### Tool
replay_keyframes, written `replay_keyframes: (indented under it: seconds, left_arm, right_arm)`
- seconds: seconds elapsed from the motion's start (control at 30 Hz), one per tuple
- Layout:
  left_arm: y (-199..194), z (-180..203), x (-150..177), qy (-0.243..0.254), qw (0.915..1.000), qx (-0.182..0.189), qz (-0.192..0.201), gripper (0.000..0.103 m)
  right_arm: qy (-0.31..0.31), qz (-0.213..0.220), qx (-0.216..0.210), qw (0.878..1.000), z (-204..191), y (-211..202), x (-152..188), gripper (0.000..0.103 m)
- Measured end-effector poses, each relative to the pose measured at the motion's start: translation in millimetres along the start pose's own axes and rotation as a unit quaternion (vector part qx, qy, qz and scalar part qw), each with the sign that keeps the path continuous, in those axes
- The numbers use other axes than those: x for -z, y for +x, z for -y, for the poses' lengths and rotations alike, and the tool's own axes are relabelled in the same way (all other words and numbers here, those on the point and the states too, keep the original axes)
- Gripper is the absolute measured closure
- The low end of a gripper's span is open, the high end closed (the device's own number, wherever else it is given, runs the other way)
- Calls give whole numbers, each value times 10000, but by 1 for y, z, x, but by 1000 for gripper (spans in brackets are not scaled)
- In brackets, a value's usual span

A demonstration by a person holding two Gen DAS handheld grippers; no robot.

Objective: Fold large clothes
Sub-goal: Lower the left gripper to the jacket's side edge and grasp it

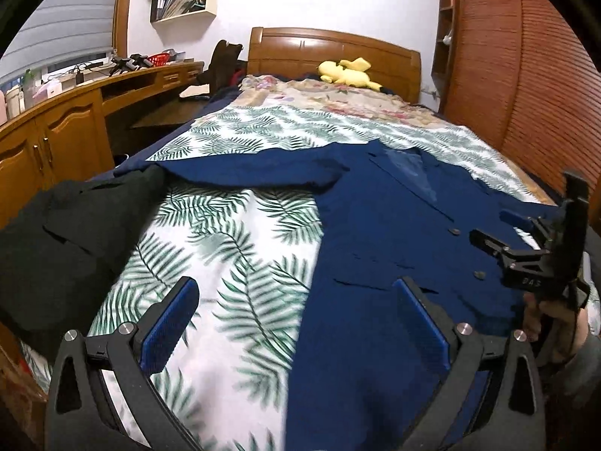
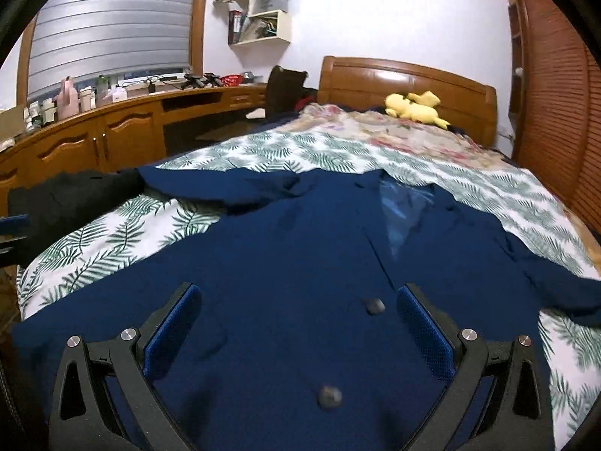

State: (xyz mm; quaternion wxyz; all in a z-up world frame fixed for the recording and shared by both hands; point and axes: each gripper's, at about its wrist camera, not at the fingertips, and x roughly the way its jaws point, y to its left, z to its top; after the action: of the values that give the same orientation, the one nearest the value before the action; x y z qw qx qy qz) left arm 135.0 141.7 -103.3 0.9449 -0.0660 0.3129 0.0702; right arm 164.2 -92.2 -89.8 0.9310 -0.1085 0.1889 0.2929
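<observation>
Navy blazer point(image 2: 300, 263) spread flat on leaf-print bedspread point(image 1: 233, 263), left claw point(image 1: 296, 323) released, right claw point(image 2: 296, 327) released above it

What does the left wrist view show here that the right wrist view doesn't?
Only the left wrist view shows the right tool, hovering open over the blue jacket's far side, plus most of the black garment.

Only the right wrist view shows the jacket's right sleeve spread out and the bottles on the counter.

Both show the jacket lying face up, the leaf-print sheet and the yellow plush.
</observation>
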Motion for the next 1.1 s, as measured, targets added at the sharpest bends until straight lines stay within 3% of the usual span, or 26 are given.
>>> replay_keyframes:
  seconds: [0.3,0.37,0.73,1.1]
  left_arm:
    - [67,-37,-35,-138,9992,-246,-276,39]
    - [89,-43,-41,-142,9982,-413,-418,43]
    - [167,-77,-89,-313,9947,-836,-518,44]
    - [221,-123,-103,-959,9812,-1368,-969,45]
  right_arm:
    - [-429,-128,-112,9989,0,4,22,0]
    - [-438,-140,-113,9989,3,4,22,0]
    - [-164,-209,-199,9995,7,13,10,0]
    - [-16,-196,-266,9995,8,14,12,0]
